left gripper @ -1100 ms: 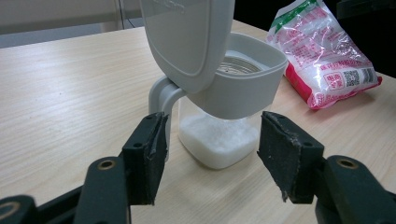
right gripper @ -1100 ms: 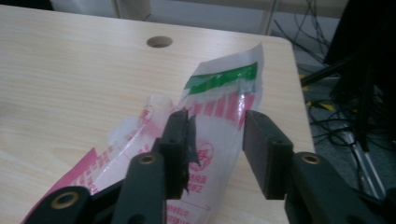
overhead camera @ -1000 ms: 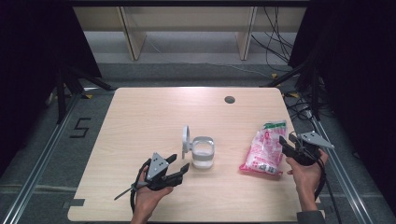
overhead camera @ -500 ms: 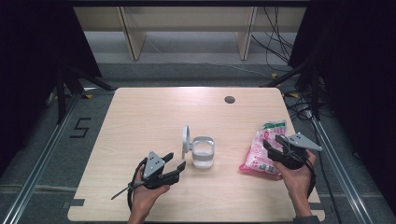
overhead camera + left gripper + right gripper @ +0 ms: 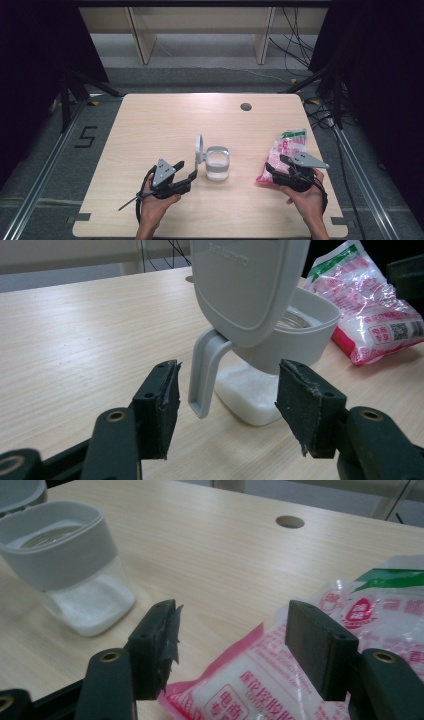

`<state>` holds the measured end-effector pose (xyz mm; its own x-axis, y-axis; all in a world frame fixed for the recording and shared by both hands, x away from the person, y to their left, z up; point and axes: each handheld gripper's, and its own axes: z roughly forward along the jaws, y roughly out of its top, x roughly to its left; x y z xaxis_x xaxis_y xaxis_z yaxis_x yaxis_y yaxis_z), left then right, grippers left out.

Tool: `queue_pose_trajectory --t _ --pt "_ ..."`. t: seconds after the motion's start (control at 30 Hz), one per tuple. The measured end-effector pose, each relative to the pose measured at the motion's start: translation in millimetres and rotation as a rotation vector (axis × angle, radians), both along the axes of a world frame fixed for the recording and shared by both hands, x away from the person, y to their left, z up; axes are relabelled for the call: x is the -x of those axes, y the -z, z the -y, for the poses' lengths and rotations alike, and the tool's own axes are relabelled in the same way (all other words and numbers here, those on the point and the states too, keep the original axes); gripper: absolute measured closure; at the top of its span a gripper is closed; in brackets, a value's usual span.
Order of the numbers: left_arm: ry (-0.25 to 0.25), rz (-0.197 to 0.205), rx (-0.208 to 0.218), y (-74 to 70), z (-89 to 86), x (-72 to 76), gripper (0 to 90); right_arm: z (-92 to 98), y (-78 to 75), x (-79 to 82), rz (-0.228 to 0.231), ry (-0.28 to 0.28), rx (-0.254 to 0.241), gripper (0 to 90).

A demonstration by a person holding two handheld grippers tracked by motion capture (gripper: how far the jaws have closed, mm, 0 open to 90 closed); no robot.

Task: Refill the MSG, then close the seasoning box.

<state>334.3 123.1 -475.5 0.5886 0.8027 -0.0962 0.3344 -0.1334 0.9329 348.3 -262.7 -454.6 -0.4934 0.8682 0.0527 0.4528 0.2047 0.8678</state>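
Since the earlier frames the right gripper (image 5: 274, 172) has slid left along the pale wooden table (image 5: 160, 125), ending at the near corner of the pink and white bag (image 5: 285, 152), its jaws just opened wider and standing apart over that corner without pressing it. The left gripper (image 5: 192, 172) has hardly shifted; its jaws gape just short of the handle of the clear container (image 5: 218, 165), whose grey lid (image 5: 199, 148) stands flipped up. The bag carries red Chinese characters, a green band and a QR code. A "5" (image 5: 86, 137) is marked on the grey floor; cables trail behind
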Motion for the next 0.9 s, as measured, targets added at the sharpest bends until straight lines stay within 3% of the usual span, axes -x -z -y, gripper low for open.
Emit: queue_pose_trajectory --t 0.03,0.1,0.43,0.5,0.57,0.6,0.63,0.73,0.9 --pt "-0.003 -0.002 0.002 -0.2 -0.2 -0.5 41.8 -0.6 0.3 1.4 -0.017 -0.002 0.006 37.2" --pt "-0.007 -0.002 -0.008 -1.8 -1.3 -1.5 41.8 -1.0 3.7 -1.1 0.009 -0.033 0.001 36.2" --pt "-0.027 -0.005 0.001 -8.8 -5.0 -5.8 43.3 -0.1 9.7 2.8 -0.018 -0.043 0.0 31.8" --pt "-0.022 0.003 -0.014 -10.9 -6.9 -7.8 44.3 -2.1 10.9 6.2 -0.039 -0.034 -0.017 29.5" --pt "-0.023 0.003 -0.026 -12.3 -8.2 -9.0 45.4 -0.8 11.1 5.1 -0.017 -0.044 -0.021 26.7" --pt "-0.027 -0.004 -0.018 -12.2 -8.2 -9.8 45.8 -2.7 10.1 8.1 -0.042 -0.023 -0.037 26.3" --pt "-0.035 -0.01 -0.016 -12.7 -8.6 -10.5 46.1 -2.0 11.5 6.7 -0.004 -0.031 -0.023 24.1" --pt "-0.022 0.003 -0.018 -14.5 -10.8 -12.9 48.7 -1.6 11.7 7.8 -0.005 -0.039 -0.008 19.7" --pt "-0.011 0.007 -0.016 -17.4 -10.2 -14.2 53.2 -4.6 12.3 12.1 -0.02 -0.032 -0.04 17.8"
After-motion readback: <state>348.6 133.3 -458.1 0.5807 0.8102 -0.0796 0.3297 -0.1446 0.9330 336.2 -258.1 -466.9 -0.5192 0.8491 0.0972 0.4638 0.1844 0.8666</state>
